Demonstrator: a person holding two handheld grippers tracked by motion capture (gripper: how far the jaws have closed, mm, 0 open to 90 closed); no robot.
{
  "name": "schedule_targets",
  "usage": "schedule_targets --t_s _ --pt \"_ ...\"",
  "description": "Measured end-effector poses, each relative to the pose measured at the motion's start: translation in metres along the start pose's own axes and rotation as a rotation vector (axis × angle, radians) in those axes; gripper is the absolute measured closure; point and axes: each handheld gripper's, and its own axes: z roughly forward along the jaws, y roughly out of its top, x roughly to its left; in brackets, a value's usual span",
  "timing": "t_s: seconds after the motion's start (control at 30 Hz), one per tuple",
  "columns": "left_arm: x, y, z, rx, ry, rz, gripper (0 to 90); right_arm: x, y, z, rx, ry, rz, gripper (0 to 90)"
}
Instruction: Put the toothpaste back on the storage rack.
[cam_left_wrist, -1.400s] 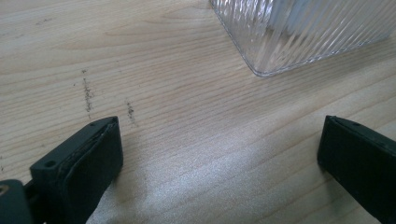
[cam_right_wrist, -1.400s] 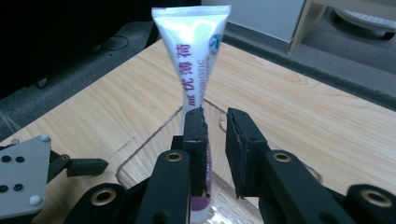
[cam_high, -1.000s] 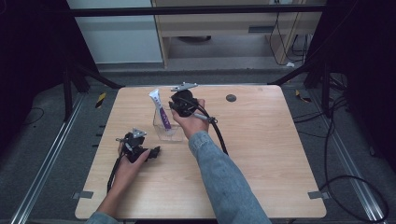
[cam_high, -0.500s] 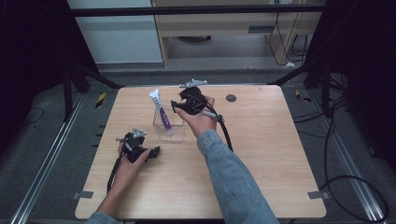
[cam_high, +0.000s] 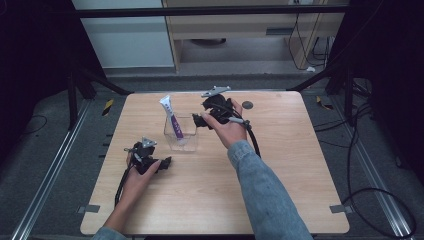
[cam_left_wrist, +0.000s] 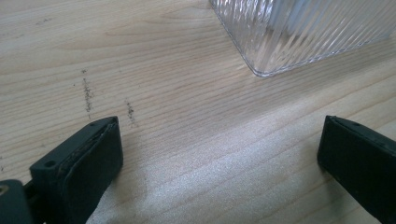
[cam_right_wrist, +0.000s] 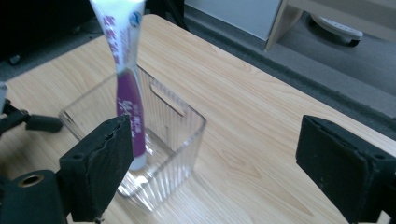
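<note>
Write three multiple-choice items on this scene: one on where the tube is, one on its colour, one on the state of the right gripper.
1. Where is the tube?
A. flat on the table
B. standing in the clear box
C. between the left gripper's jaws

2. What colours is the tube?
A. white and purple
B. red and yellow
C. all black

3. How is the right gripper?
A. shut on the tube
B. shut on the box
C. open, holding nothing

Answers:
1. B: the tube's lower end sits inside the box and it leans up over the rim.
2. A: the top is white and the lower part purple.
3. C: the jaws have just been opening and stand wide apart, with the tube off to one side and bare table between them.
</note>
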Motion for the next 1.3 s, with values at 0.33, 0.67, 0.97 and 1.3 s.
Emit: schedule_targets --t_s 0.33,0.67,0.97,1.3 --pt "0.000 0.000 0.000 0.004 0.002 0.002 0.0 -0.030 -0.024 -0.023 0.050 -0.009 -0.005 11.0" --pt "0.000 0.000 0.000 0.004 0.005 0.000 0.0 -0.077 -0.081 -0.051 0.092 -0.103 0.019 13.0" --pt "0.000 0.000 0.000 0.004 0.006 0.000 0.0 -0.115 -0.147 -0.059 0.141 -0.139 0.102 13.2" --pt "-0.001 0.000 0.000 0.002 0.006 -0.001 0.0 -0.142 -0.188 -0.057 0.160 -0.175 0.182 13.4"
